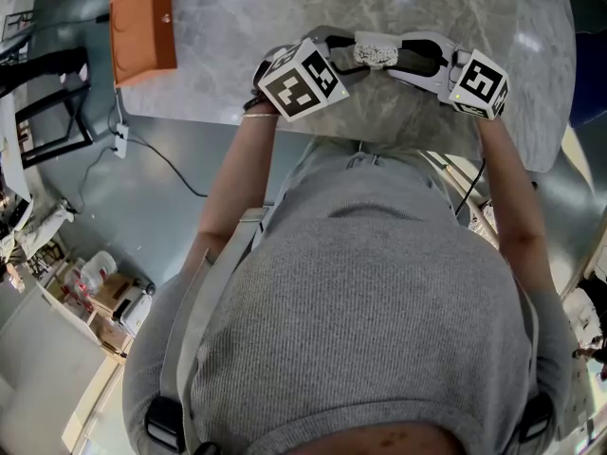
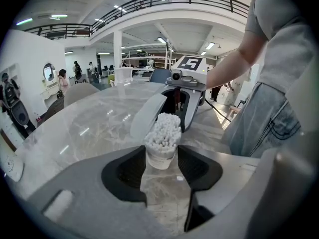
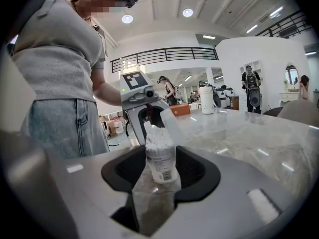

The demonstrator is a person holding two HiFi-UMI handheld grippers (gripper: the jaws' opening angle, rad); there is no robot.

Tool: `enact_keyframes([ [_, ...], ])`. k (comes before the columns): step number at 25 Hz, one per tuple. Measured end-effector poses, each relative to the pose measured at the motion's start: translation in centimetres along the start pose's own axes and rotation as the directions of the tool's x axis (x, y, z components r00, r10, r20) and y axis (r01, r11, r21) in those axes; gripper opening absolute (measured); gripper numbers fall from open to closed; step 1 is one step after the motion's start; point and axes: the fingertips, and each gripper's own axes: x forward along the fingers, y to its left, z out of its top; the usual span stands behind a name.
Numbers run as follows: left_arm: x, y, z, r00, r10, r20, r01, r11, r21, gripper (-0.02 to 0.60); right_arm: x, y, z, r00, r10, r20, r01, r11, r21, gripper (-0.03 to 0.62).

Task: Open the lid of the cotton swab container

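The left gripper (image 2: 160, 159) and right gripper (image 3: 160, 172) are clamping their jaws on the cotton swab container (image 1: 377, 55) over the bench (image 1: 427, 8), with an orange box (image 1: 142, 28) lying well apart (the container's label (image 3: 163, 166) is showing only in the right gripper view).

You have two grippers in view, the left gripper (image 2: 160, 158) and the right gripper (image 3: 159, 166), each carrying one marker cube, so two cubes: left cube (image 1: 302, 79), right cube (image 1: 481, 83). Count one cotton swab container (image 1: 377, 55) at upper centre of the head view, one marble table (image 1: 237, 55) and one orange box (image 1: 142, 28) at upper left. The swabs are packed too densely for you to count; one white jug (image 3: 206, 100) stands right of centre in the right gripper view.
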Motion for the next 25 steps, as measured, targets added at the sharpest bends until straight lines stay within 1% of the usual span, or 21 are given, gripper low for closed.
enact_keyframes([
  [4, 0.0, 0.0, -0.1, 1.0, 0.007, 0.002, -0.007, 1.0, -0.001, 0.207, 0.0, 0.0, -0.1, 1.0, -0.008, -0.003, 0.008, 1.0, 0.006, 0.186],
  [10, 0.0, -0.1, -0.1, 0.999, 0.038, 0.03, -0.037, 0.999, -0.031, 0.207, 0.0, 0.1, -0.5, 0.999, -0.043, -0.028, 0.043, 0.999, -0.005, 0.187],
  [14, 0.0, -0.1, -0.7, 0.998, 0.056, 0.01, -0.056, 0.998, -0.027, 0.207, 0.0, 0.2, -0.6, 0.998, -0.055, -0.012, 0.055, 0.999, 0.003, 0.198],
  [16, -0.1, 0.1, -1.0, 0.997, 0.075, 0.008, -0.075, 0.997, -0.026, 0.21, -0.2, 0.1, -0.5, 0.998, -0.066, 0.002, 0.066, 0.998, 0.008, 0.198],
  [19, -0.9, 0.4, -1.1, 0.993, 0.114, 0.032, -0.113, 0.993, -0.042, 0.212, -0.8, 0.0, -0.1, 0.995, -0.095, 0.03, 0.094, 0.995, 0.011, 0.204],
  [25, -3.1, 0.5, -2.0, 0.977, 0.201, 0.068, -0.197, 0.978, -0.069, 0.21, -2.4, 0.4, 0.7, 0.984, -0.164, 0.075, 0.163, 0.986, 0.027, 0.207],
])
